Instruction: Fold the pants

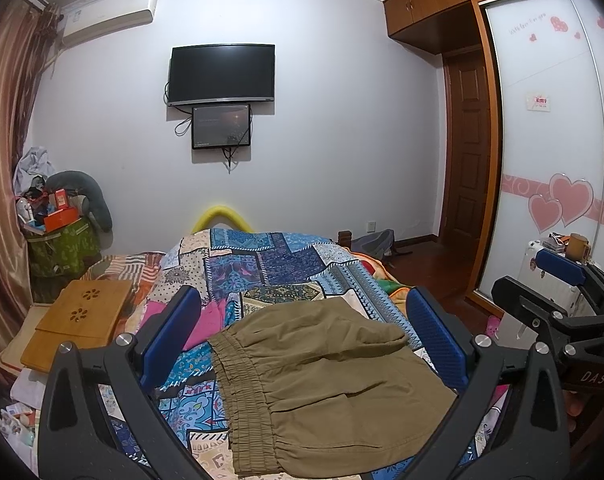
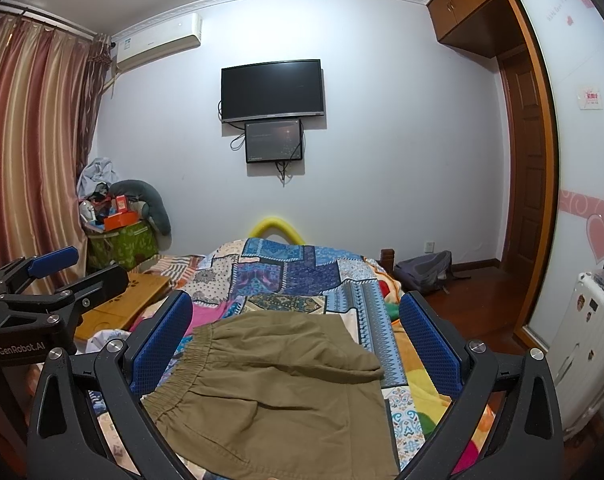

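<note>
While both grippers hang above the bed, their blue ribbed fingers (image 1: 173, 332) are spread wide and hold nothing. Between the left gripper (image 1: 302, 340) and right gripper (image 2: 295, 340) lie the olive-khaki pants (image 2: 269, 392), folded into a compact block of soft woven cloth, the gathered elastic waistband (image 1: 241, 396) at the left, resting on a patchwork bedspread (image 1: 277, 264) in blue prints.

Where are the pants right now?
The olive pants lie flat on the patchwork bedspread, near its front end, framed between both open grippers' fingers in each wrist view, elastic waistband toward the left.
</note>
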